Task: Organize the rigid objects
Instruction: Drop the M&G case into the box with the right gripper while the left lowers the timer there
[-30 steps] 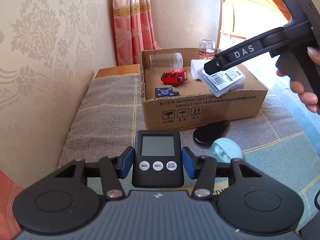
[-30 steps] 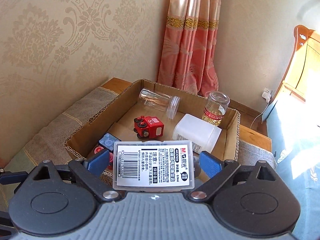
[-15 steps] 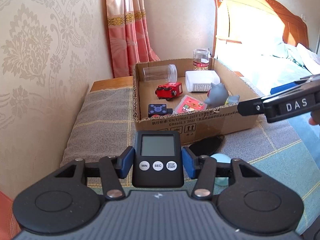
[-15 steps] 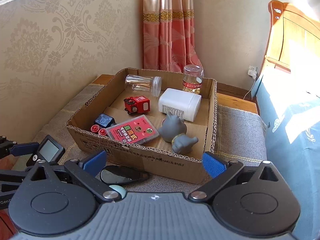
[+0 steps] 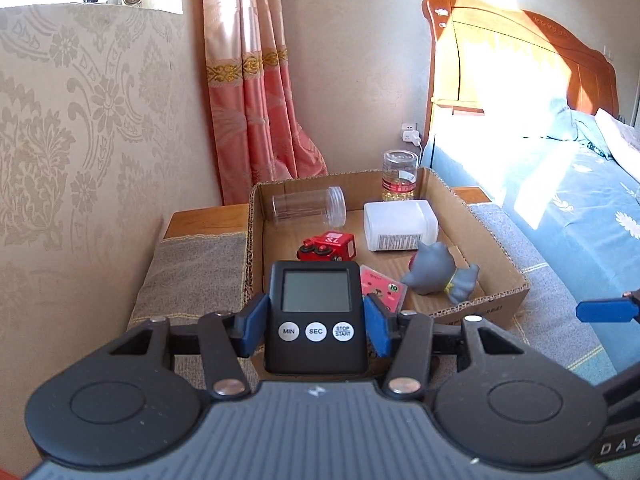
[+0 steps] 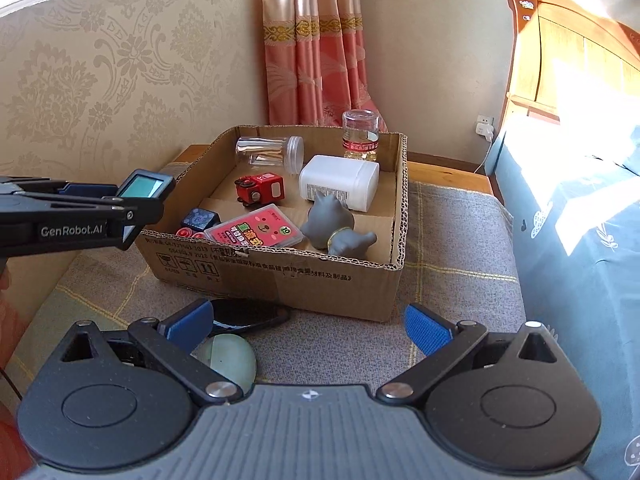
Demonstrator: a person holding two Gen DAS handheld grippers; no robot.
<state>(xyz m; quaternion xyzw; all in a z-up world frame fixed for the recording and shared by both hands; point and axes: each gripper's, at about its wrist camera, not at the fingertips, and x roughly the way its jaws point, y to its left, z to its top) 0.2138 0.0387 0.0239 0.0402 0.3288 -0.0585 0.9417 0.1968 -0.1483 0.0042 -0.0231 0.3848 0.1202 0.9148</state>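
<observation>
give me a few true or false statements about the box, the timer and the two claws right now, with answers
1. The left claw is shut on the black timer. True.
2. The right claw holds a white case. False: its jaws are open with nothing between them.
3. The clear jar stands upright in the cardboard box. False: it lies on its side at the back.
4. The grey cat figure lies inside the box, in front of the white container. True.
5. The black oval object is inside the box. False: it lies on the cloth in front of the box.
</observation>
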